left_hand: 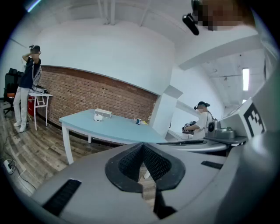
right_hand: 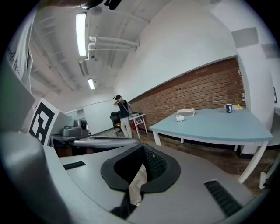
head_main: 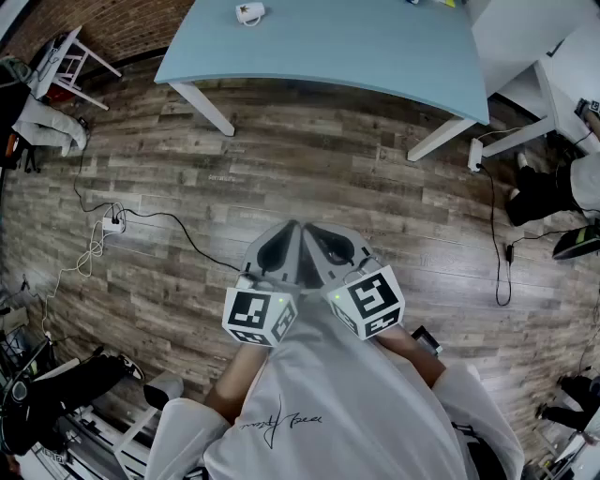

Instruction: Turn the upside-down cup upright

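Observation:
A white cup (head_main: 250, 13) with a handle stands far off on the light blue table (head_main: 356, 47); it is too small to tell which way up. The same cup (left_hand: 98, 117) shows small in the left gripper view, and the right gripper view also has the cup (right_hand: 180, 118). Both grippers are held close to the person's chest, side by side above the wooden floor, well short of the table. The left gripper (head_main: 284, 234) is shut with nothing in it, and so is the right gripper (head_main: 317, 234).
A white box (right_hand: 187, 112) lies behind the cup and a blue mug (right_hand: 228, 107) stands farther along the table. A power strip (head_main: 111, 224) with cables lies on the floor at left. A person (left_hand: 28, 87) stands by a white side table (head_main: 70, 66); another person (left_hand: 201, 122) is at right.

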